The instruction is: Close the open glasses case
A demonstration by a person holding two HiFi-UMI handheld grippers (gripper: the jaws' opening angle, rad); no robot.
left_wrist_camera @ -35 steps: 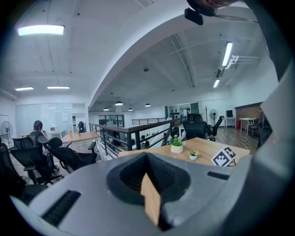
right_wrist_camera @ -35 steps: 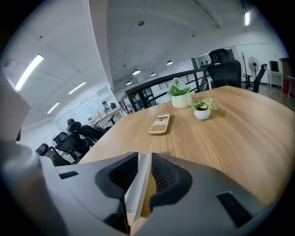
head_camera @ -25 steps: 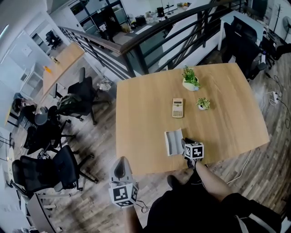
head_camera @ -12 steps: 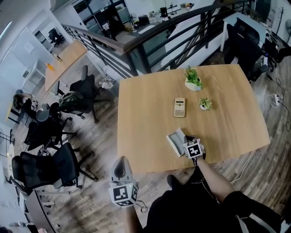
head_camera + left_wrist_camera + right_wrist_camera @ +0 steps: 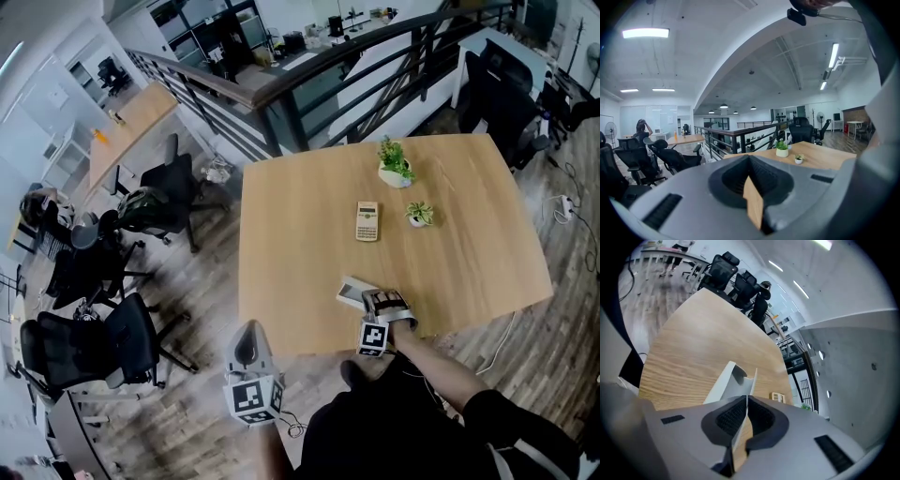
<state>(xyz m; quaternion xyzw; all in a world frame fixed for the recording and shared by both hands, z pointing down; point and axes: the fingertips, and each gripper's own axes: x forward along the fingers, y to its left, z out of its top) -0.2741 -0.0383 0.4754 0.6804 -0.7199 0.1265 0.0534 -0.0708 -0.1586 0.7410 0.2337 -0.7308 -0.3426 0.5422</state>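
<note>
- my right gripper [image 5: 367, 300] lies rolled on its side and points down at a slant, its marker cube [image 5: 373, 337] facing me.
- its jaws pinch a thin edge of the glasses case [image 5: 729, 380].
- my right forearm [image 5: 441, 370] reaches forward, bare below a dark sleeve.
- my left gripper [image 5: 249, 345] hangs low on my left, jaws together, nothing between them.

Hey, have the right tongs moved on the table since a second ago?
Yes. The right tongs, shut on the glasses case, rolled; their marker cube swung toward the table's near edge, away from the calculator.
</note>
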